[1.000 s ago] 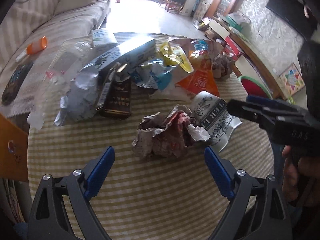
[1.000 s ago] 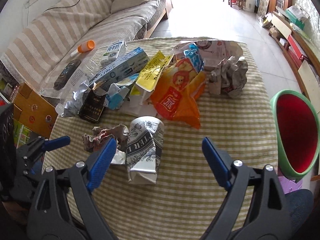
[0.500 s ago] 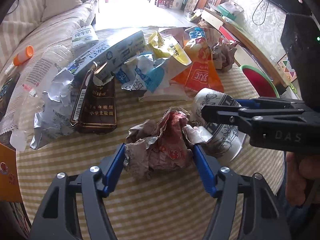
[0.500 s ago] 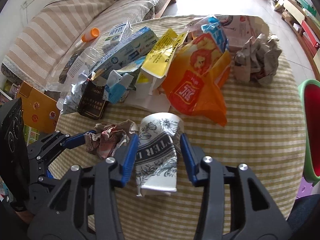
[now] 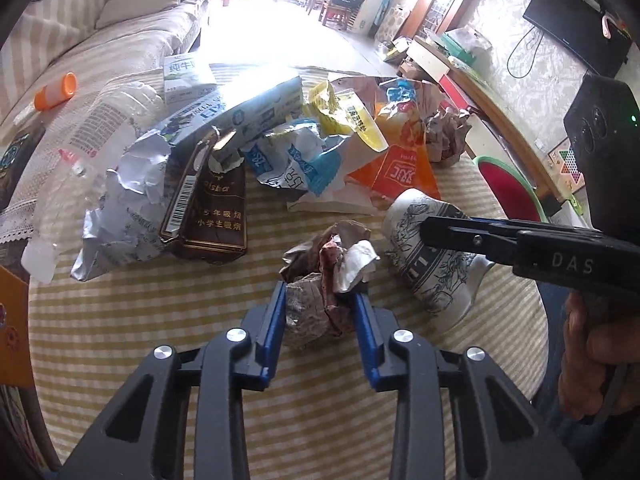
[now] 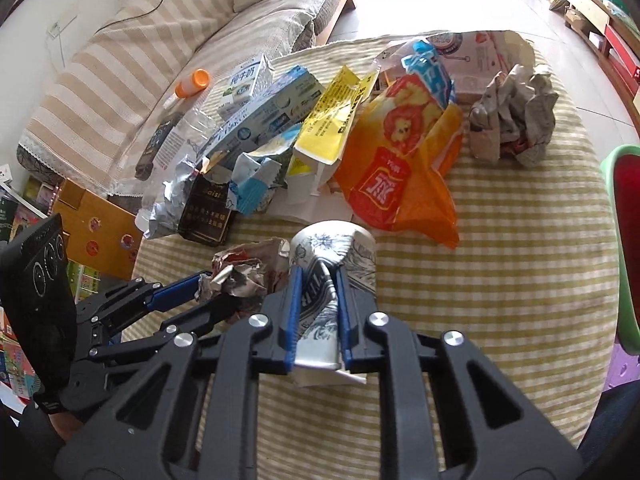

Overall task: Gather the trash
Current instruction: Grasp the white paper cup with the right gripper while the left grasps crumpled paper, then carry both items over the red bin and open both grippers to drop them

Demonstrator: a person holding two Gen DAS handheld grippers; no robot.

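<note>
Your left gripper (image 5: pixel 320 312) is closed on the paper wad (image 5: pixel 324 276), a crumpled brown and reddish lump with a white torn flap, and its blue pads press both sides of it. Your right gripper (image 6: pixel 318 312) is closed narrow on the paper cup (image 6: pixel 332 280); the cup lies on its side with a dark flower print, and its wall is squeezed flat between the pads. Wad and cup lie just beside each other at the near edge of the table (image 6: pixel 520 280), which has a yellow and white checked cloth.

Farther on the table there is a heap: an orange glossy bag (image 6: pixel 400 168), a yellow carton (image 6: pixel 332 120), a long blue and white box (image 6: pixel 260 124), a dark brown flat box (image 5: pixel 216 208) and wrinkled silver foil (image 5: pixel 124 200). A second grey crumpled ball (image 6: pixel 512 120) lies far right. At the right edge you see a bin (image 6: pixel 624 248) with a green rim and red inside. Far left stands a striped sofa (image 6: pixel 140 60).
</note>
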